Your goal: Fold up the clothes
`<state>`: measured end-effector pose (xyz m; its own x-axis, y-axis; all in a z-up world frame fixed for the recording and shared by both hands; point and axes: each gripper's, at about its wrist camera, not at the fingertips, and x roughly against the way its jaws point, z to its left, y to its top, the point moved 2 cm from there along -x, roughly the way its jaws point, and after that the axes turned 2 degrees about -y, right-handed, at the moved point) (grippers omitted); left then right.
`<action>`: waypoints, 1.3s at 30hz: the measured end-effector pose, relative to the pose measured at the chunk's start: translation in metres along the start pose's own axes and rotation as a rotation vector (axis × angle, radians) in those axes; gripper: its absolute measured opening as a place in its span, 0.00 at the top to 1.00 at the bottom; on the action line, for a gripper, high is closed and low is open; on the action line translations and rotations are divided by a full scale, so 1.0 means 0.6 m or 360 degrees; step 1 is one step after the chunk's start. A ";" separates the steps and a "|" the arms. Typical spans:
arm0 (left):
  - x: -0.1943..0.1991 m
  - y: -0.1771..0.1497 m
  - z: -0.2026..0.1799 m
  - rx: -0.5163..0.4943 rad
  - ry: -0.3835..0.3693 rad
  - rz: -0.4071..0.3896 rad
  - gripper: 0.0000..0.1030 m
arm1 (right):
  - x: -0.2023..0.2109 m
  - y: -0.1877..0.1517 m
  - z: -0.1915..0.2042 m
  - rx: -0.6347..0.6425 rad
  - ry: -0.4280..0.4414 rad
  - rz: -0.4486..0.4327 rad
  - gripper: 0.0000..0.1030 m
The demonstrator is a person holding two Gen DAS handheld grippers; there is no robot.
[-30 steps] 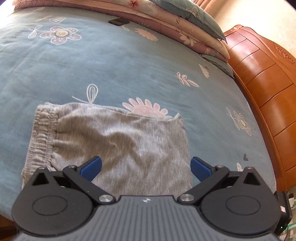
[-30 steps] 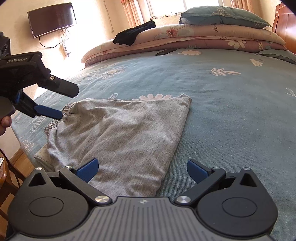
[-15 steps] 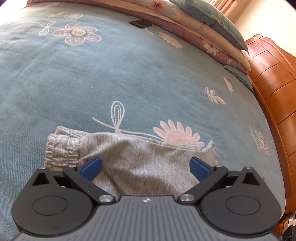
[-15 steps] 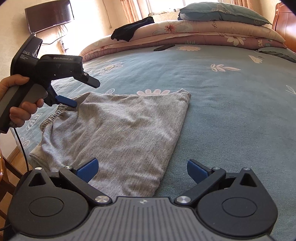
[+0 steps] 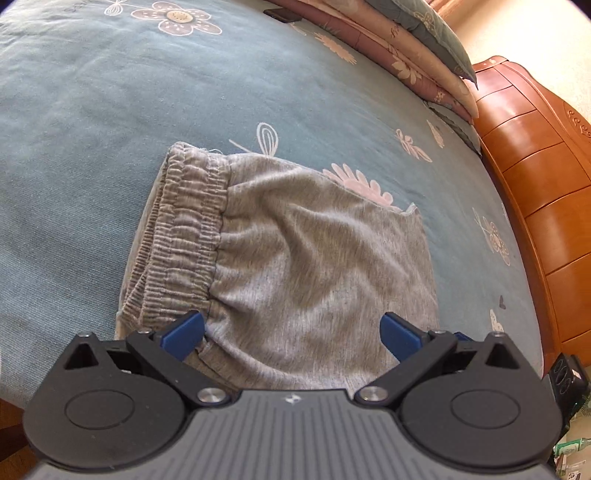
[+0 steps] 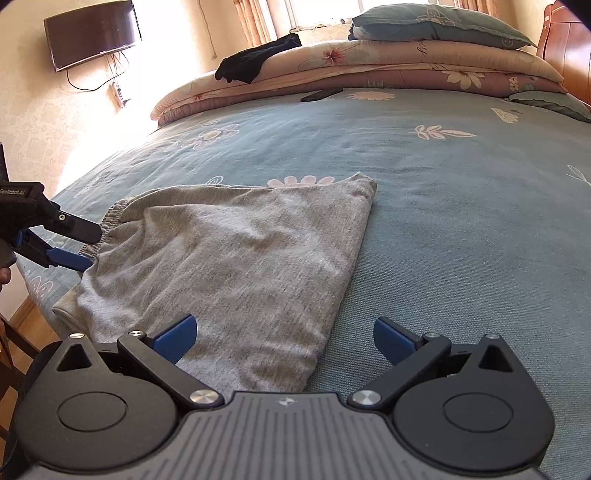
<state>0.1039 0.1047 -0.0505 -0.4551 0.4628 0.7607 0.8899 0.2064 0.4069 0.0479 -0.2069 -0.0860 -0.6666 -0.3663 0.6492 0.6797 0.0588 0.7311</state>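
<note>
Blue flowered bedding (image 6: pixel 443 206) carries grey shorts (image 6: pixel 236 266), waistband left, long axis left-right. Left gripper (image 5: pixel 291 328), jaws apart, hovers nearest, seemingly at the waistband (image 5: pixel 181 236); right gripper (image 6: pixel 284 334) gapes over the near hem.

A home bedroom: a wide bed (image 6: pixel 461 221) under a blue flowered sheet, folded quilts (image 6: pixel 369 70) and a pillow (image 6: pixel 436 24) stacked at its far side, a carved wooden headboard (image 5: pixel 535 184) (glossy orange-brown), a wall-mounted television (image 6: pixel 92 33), curtains (image 6: pixel 258 18).
</note>
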 end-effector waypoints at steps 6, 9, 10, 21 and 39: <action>0.039 0.060 -0.027 -0.0128 -0.0161 -0.0172 0.02 | 0.003 0.002 0.002 -0.0023 -0.0009 -0.0058 0.00; 0.018 0.106 -0.035 -0.0135 -0.0267 -0.0217 0.02 | 0.011 0.011 0.005 -0.0014 -0.0005 -0.0105 0.00; -0.001 0.119 -0.033 -0.0110 -0.0291 -0.0206 0.02 | 0.014 0.012 0.006 -0.0020 -0.0003 -0.0113 0.00; -0.080 0.169 0.031 0.0101 -0.0337 -0.0187 0.06 | 0.010 0.010 -0.019 -0.0067 -0.0068 -0.0156 0.00; -0.076 0.066 0.017 -0.0279 -0.0323 -0.0202 0.01 | -0.039 -0.008 -0.026 0.0024 -0.0175 -0.0055 0.00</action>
<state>0.1605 0.1007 -0.0743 -0.5312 0.6094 0.5886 0.7992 0.1298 0.5869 0.0646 -0.2129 -0.1079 -0.7196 -0.2641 0.6422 0.6518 0.0621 0.7559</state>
